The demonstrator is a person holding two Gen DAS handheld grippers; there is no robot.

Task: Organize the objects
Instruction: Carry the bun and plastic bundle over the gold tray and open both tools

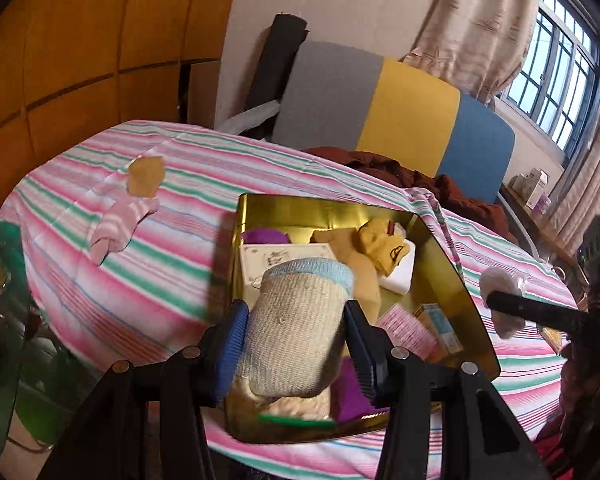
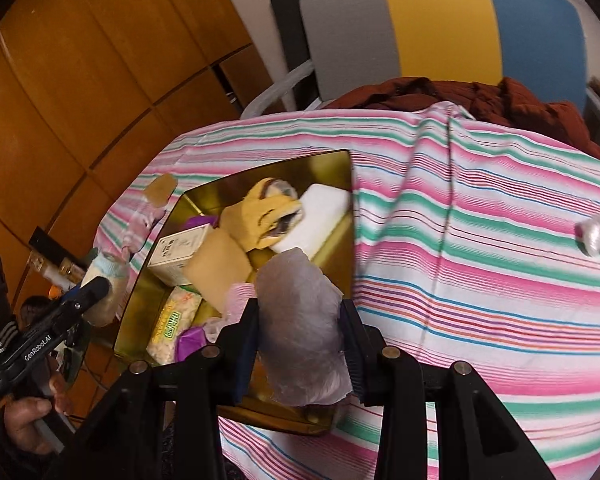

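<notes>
1. The left gripper (image 1: 296,336) lay nearest the left wrist camera, its two blue-padded jaws pressed against the sides of a rolled beige sock (image 1: 296,320) with a pale blue cuff.
2. The sock was held above the near end of a gold tin (image 1: 340,208), which stood on a striped cloth (image 1: 140,240).
3. The right gripper (image 2: 300,332) was clamped on a crumpled clear plastic bag (image 2: 304,320), held over the tin's near right corner.
4. Inside the tin lay a yellow soft toy (image 2: 272,212) against a white block (image 2: 320,208), a small white box (image 2: 180,252), a tan cloth (image 2: 220,268), purple fabric (image 1: 352,392) and printed packets (image 2: 172,320).
5. Outside the tin, on the cloth to its left, lay a pink striped sock (image 1: 120,224) touching a tan scrap (image 1: 146,178).
6. A small white wad (image 2: 594,234) rested on the cloth, well apart from the tin, to its right.
7. A hand (image 2: 28,416) gripped the left gripper's handle at the lower left of the right wrist view.
8. Behind the table stood a chair (image 1: 380,108) in grey, yellow and blue, with a dark red garment (image 2: 480,96) in front of it.
</notes>
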